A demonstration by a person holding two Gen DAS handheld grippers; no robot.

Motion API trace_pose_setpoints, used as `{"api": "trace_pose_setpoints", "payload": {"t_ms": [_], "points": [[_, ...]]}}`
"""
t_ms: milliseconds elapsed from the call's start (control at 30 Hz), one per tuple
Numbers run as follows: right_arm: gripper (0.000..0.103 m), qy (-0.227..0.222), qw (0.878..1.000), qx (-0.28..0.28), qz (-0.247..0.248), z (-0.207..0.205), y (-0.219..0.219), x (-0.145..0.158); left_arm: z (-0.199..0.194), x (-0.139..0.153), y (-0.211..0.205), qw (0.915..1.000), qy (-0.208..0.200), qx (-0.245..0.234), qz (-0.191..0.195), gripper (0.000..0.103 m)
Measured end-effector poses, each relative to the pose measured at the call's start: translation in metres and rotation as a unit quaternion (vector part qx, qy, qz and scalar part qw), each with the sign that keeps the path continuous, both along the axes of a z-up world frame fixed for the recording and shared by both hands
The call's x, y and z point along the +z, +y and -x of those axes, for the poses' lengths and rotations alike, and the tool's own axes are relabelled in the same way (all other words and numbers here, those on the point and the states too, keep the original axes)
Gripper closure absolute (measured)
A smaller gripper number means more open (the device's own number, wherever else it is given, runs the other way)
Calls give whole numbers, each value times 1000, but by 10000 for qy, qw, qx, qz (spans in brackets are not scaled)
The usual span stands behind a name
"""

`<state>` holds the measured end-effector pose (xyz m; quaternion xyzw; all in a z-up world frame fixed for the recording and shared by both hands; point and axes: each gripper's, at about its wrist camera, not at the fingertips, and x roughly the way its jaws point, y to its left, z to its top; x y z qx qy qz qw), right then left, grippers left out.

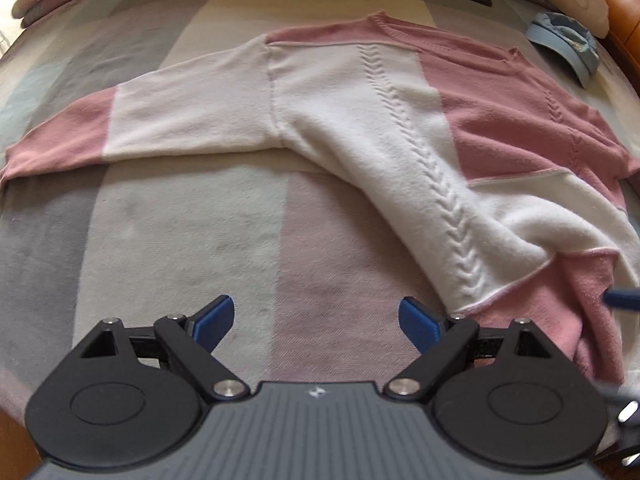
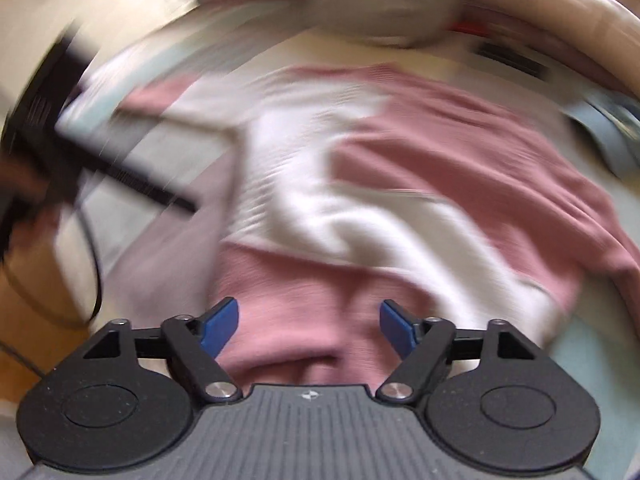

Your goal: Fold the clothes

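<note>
The sweater (image 1: 360, 128) stretches sideways across the bed (image 1: 180, 240); its hem lies nearer the right gripper (image 2: 309, 326) than the left gripper (image 1: 316, 322), both spread and empty.

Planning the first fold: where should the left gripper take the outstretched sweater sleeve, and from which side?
Grip the pink cuff of the sleeve. It lies flat and straight on the bedspread, a free end away from the sweater body. Come from the near edge, one finger slipped under. The left gripper is open, over bare bedspread.
</note>
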<state>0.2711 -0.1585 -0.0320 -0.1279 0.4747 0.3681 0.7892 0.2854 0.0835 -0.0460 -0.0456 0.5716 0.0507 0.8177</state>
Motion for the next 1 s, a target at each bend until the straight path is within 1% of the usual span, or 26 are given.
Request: {"api": "trace_pose_setpoints", "payload": {"t_ms": [67,133,200,300,400,467,600,733,833,1000], "points": [[20,14,9989,444,167,11,23,-11,7,1,5,9999,-1,127,-3,13],[20,-69,9964,661,533,21,41,-22,15,2,10,9997,-2,251,6,13],[20,-325,9916,815,954,28,54,-30,23,2,13,9994,-6,357,6,13],[15,-742,9804,926,1575,34,64,-38,33,2,15,9988,7,494,64,13],[14,-1085,9745,750,1818,34,61,-32,40,2,15,9983,8,580,107,13],[14,-1297,9717,572,1889,30,55,-23,43,2,13,9981,7,602,143,13],[14,-1432,9725,179,1831,13,39,-10,43,1,7,9982,-13,547,244,13],[14,-1264,9774,-228,1679,-13,22,-8,39,0,-1,9984,-28,429,355,13],[14,-1127,9799,-658,1510,-31,11,-7,36,-1,-6,9985,-39,341,437,13],[14,-953,9746,-1418,1450,-69,-13,-14,32,-2,-15,9981,-57,193,575,13]]}}
